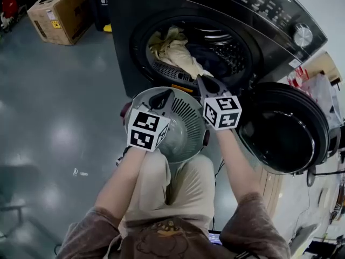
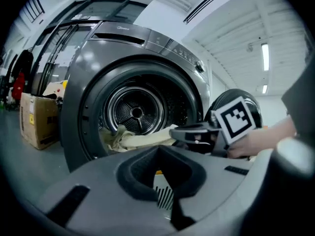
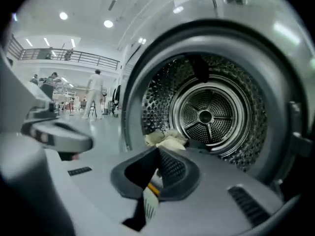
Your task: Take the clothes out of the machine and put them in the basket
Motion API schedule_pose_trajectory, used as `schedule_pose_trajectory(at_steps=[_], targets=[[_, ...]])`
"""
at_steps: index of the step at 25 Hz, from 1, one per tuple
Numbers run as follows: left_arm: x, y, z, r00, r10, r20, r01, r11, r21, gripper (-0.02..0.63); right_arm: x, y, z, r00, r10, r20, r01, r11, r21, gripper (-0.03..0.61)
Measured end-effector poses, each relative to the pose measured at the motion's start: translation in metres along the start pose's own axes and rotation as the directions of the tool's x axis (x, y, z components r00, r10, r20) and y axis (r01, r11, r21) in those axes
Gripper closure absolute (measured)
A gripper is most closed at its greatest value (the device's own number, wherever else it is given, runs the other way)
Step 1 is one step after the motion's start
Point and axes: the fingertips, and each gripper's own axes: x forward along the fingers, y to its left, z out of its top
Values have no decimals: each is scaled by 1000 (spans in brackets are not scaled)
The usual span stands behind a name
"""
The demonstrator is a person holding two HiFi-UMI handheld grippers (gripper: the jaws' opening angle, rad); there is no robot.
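Observation:
The dark washing machine (image 1: 135,47) stands with its drum open. Cream clothes (image 1: 172,50) spill over the drum's lip, and a dark garment (image 1: 210,55) lies behind them. The cream heap also shows in the left gripper view (image 2: 140,139) and the right gripper view (image 3: 167,140). A round grey basket (image 1: 186,136) sits right below the opening. My left gripper (image 1: 161,97) hangs over the basket's rim, jaws together and empty (image 2: 158,149). My right gripper (image 1: 205,84) is shut and empty at the drum's lower edge, next to the cream clothes (image 3: 157,151).
The machine's round door (image 1: 283,128) hangs open at the right, close to my right forearm. A cardboard box (image 1: 59,12) stands on the grey floor at the far left. A plastic bag (image 1: 312,85) lies beside the machine. People stand far off in the hall (image 3: 93,100).

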Motion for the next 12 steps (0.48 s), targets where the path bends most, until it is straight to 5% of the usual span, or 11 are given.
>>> schedule_pose_trajectory(at_steps=[12], targets=[[-4,6,2,999,40,8,-40,999,-5,609,-85,77,-48,997,73,-4,-72,997,32,581]])
